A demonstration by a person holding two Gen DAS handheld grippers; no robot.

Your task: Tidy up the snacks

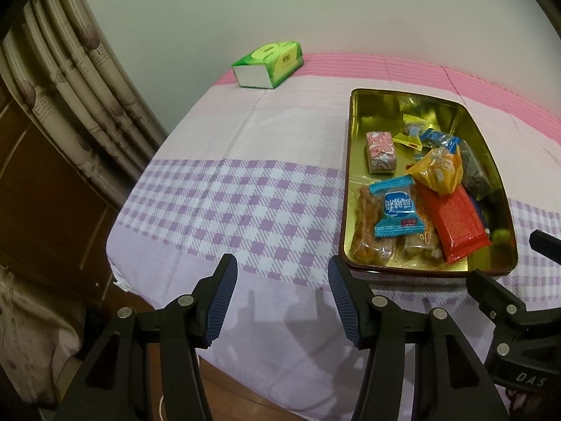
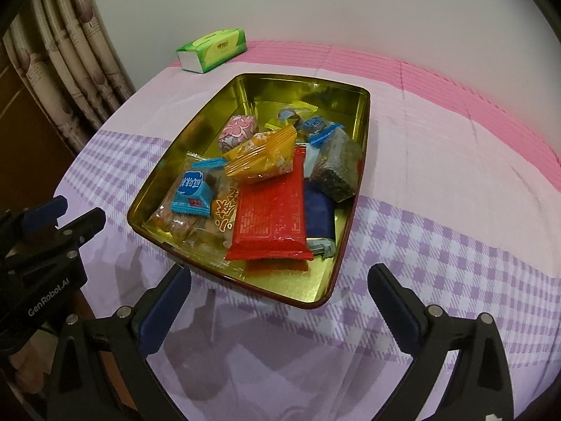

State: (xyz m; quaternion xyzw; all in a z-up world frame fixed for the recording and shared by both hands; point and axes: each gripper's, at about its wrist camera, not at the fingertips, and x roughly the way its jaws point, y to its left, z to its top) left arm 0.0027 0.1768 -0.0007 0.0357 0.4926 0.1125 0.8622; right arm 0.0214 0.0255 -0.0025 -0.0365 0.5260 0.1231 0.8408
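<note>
Snacks [image 2: 270,207] heaped loose in the tin [image 2: 361,133], apparently gathered for sorting. Right gripper [image 2: 280,312] wide, empty, poised before the tin; left gripper [image 1: 282,298] half-spread, empty, aside over cloth [image 1: 224,203].

The left gripper [image 1: 282,296] hangs with jaws partly apart and empty, while the right gripper [image 2: 278,310] gapes wide, gripping nothing.

a plain pale wall [image 1: 315,7] rises beyond the table's far edge. patterned beige curtains [image 1: 70,70] hang far left, brown wooden panelling [image 1: 42,193] below them. a pink, lilac and checked tablecloth [image 1: 217,203] covers the table.
</note>
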